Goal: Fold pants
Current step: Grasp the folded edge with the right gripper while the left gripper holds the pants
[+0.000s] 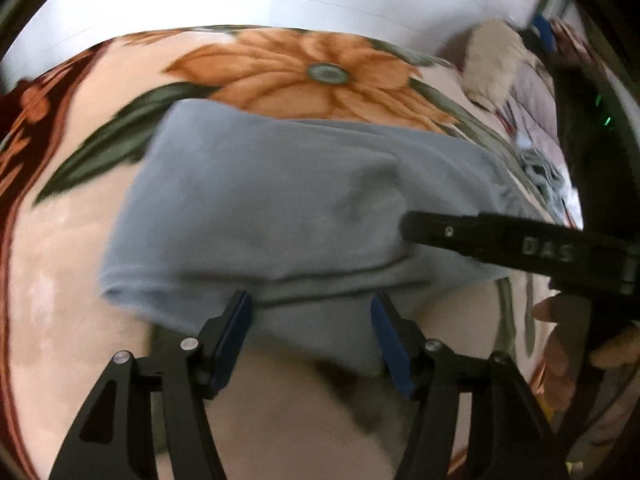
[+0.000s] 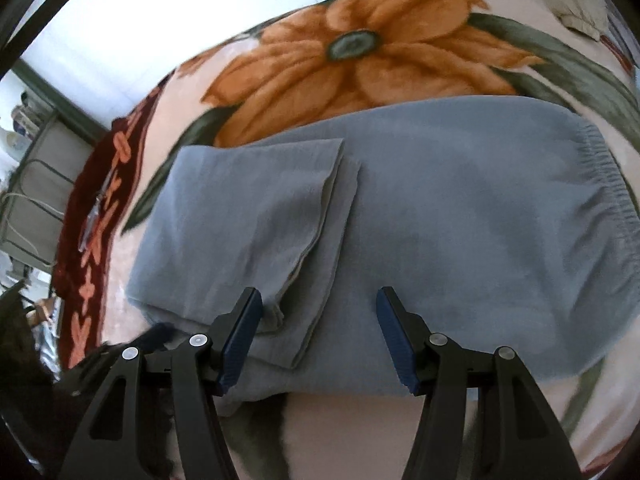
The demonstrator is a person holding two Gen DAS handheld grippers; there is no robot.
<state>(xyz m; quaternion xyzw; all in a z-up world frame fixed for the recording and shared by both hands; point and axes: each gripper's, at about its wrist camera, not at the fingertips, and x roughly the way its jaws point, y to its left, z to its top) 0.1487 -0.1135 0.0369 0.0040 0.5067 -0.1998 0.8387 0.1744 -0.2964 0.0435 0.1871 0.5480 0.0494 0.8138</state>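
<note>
Blue-padded fingers of the left gripper (image 1: 311, 308) stand spread wide over the near edge of grey-blue pants (image 1: 280, 208), which lie folded on a floral blanket (image 1: 312, 68). Likewise spread and empty, the right gripper (image 2: 319, 305) hovers above the pants' near edge.

One pants (image 2: 400, 220), one blanket (image 2: 360, 52), two grippers (image 1: 312, 332) (image 2: 318, 332)

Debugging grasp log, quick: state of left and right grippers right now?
Left gripper: open, holding nothing, fingers apart at the near edge of the blue pants.
Right gripper: open, holding nothing, above the pants.
</note>
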